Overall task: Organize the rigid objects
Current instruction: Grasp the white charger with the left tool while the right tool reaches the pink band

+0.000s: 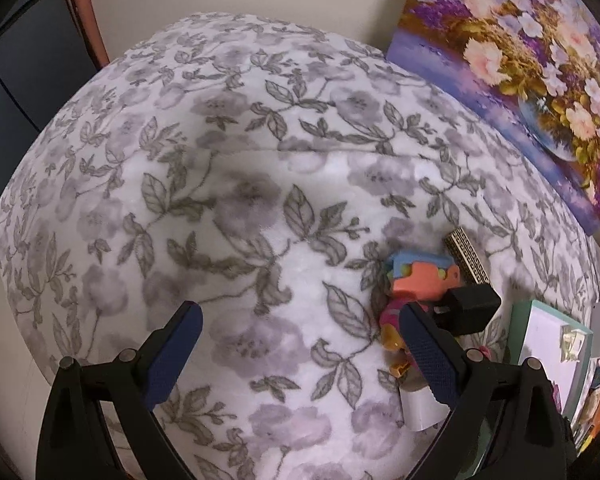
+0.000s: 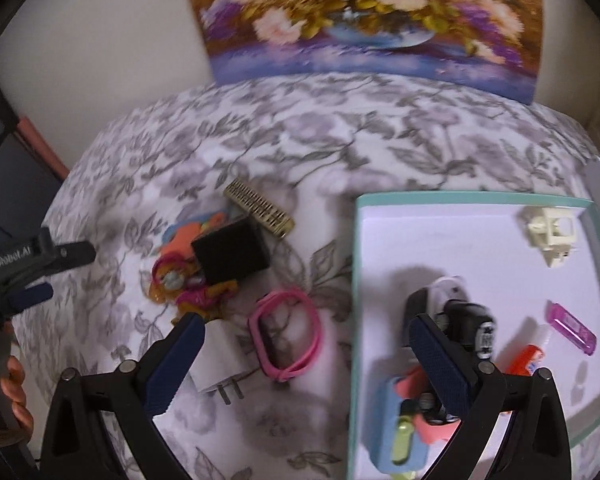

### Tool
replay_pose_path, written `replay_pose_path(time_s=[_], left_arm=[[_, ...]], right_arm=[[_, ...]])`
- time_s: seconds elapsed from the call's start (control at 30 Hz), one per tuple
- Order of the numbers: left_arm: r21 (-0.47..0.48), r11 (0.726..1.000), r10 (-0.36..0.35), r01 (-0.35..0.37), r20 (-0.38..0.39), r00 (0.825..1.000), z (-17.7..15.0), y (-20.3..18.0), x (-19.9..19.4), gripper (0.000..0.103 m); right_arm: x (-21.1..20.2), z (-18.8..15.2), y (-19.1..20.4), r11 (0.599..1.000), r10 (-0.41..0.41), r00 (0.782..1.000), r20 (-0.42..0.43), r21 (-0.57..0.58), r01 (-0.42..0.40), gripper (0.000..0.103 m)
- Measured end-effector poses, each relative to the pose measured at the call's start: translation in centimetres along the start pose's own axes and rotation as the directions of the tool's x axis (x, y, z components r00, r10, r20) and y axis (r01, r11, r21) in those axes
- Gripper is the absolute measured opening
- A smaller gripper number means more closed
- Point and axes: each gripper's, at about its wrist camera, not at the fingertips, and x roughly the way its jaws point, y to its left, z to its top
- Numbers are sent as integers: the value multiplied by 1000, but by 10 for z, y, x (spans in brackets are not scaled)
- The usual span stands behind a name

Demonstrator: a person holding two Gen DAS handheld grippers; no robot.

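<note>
My right gripper [image 2: 306, 338] is open and empty, straddling the left rim of a teal-edged white tray [image 2: 356, 280]. In the tray lie a black-and-white gadget [image 2: 466, 320], a blue-and-coral toy [image 2: 400, 428], a purple USB stick [image 2: 571, 329], an orange item [image 2: 526, 360] and a cream plastic part [image 2: 550, 230]. Left of the tray on the cloth are a pink band [image 2: 286, 334], a white plug adapter [image 2: 220, 368], a black box [image 2: 231, 254], a gold comb-like clip [image 2: 259, 207] and colourful toys [image 2: 184, 280]. My left gripper [image 1: 300, 318] is open and empty, left of that pile [image 1: 420, 276].
A grey floral cloth [image 1: 240, 200] covers the surface. A flower painting [image 2: 372, 16] leans against the back wall. The left gripper [image 2: 32, 268] shows at the right wrist view's left edge. Dark furniture [image 1: 24, 68] stands at the far left.
</note>
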Motion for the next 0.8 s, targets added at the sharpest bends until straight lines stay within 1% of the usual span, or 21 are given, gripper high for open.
replay_pose_path(time_s=[0.03,0.13,0.2,0.33,0.57,0.67,0.77,0.8], left_arm=[[-5,1000,-6,5,-10,1000,-1,0,2,99],[-31,998,-59,57,-66,996,-6,-4,11,99],[-24,997,-76,75,-90,993,-9,-11,16,99],[16,997,-77,80,-118,990,-18,-27,22,99],[74,993,-75,89,-173,982,-32,-47,35,98],[126,988,-67,89,-171,983,-39,-60,34,98],[185,979,-54,88,-183,982,-48,-74,36,96],[198,976,-57,96,-194,979,-52,-79,37,92]], right_arm=[[3,-1,3,1000,2,1000,-8,-9,-2,103],[7,-2,4,1000,4,1000,-17,-26,-4,103],[4,0,2,1000,-4,1000,-8,-27,4,103],[-8,5,-11,1000,-26,999,22,4,26,103],[-18,10,-37,994,-96,995,38,63,94,102],[-23,12,-46,991,-92,994,52,100,87,102],[-25,13,-50,990,-101,993,54,110,94,103],[-25,12,-51,989,-99,994,53,112,93,103]])
